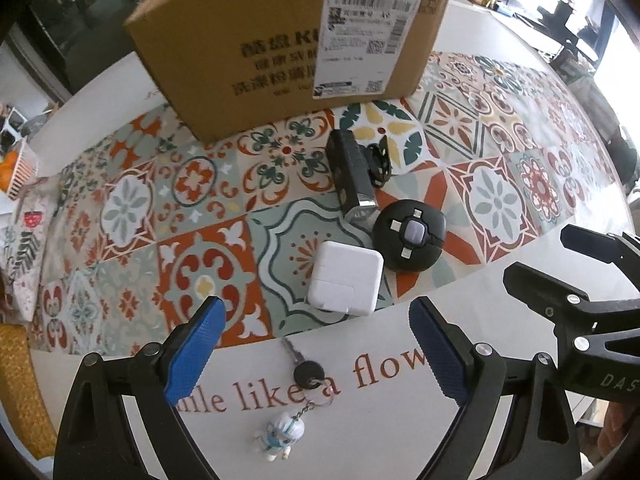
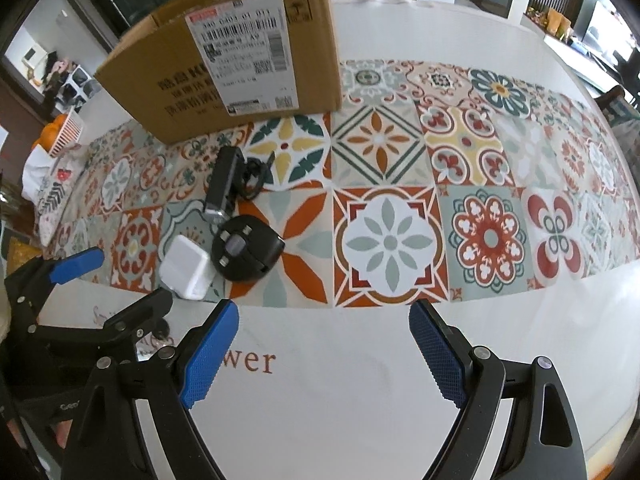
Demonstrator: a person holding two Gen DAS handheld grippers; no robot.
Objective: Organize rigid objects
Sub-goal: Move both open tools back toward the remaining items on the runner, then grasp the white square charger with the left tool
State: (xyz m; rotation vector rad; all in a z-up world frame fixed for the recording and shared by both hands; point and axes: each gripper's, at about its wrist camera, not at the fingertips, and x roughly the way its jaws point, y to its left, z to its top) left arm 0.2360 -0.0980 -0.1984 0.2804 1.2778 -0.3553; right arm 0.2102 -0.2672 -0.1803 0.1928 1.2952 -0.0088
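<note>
1. Rigid objects lie grouped on a patterned tile-print runner (image 1: 208,264) on a white table (image 2: 360,380), in front of a cardboard box (image 1: 260,60).
2. White charger block (image 1: 345,278) sits at the near edge of the runner, just beside a round black device (image 1: 409,235) with a pale square centre; whether they touch I cannot tell.
3. Black oblong device (image 1: 350,176) with a silver end lies behind them, its silver end close to the round black device. A coiled black cable (image 1: 380,160) lies beside it on the right in the left wrist view.
4. Key (image 1: 306,368) with a black head lies on the bare white table over brown lettering, off the runner. A ring and short chain join it to a small white and blue figurine (image 1: 282,436), which lies nearer the camera.
5. Left gripper (image 1: 316,356) points steeply down over the key; its blue-padded fingers (image 1: 196,356) stand wide apart with nothing clamped and the key lying between them, untouched.
6. Right gripper (image 2: 324,356) points steeply down over bare table to the right of the group; its jaws stand wide apart and hold nothing.
7. Cardboard box stands upright on the runner's far side, with a white shipping label (image 1: 368,28) on its near face.
8. Orange fruit in a slatted basket (image 2: 64,132) is at the far left table edge.
</note>
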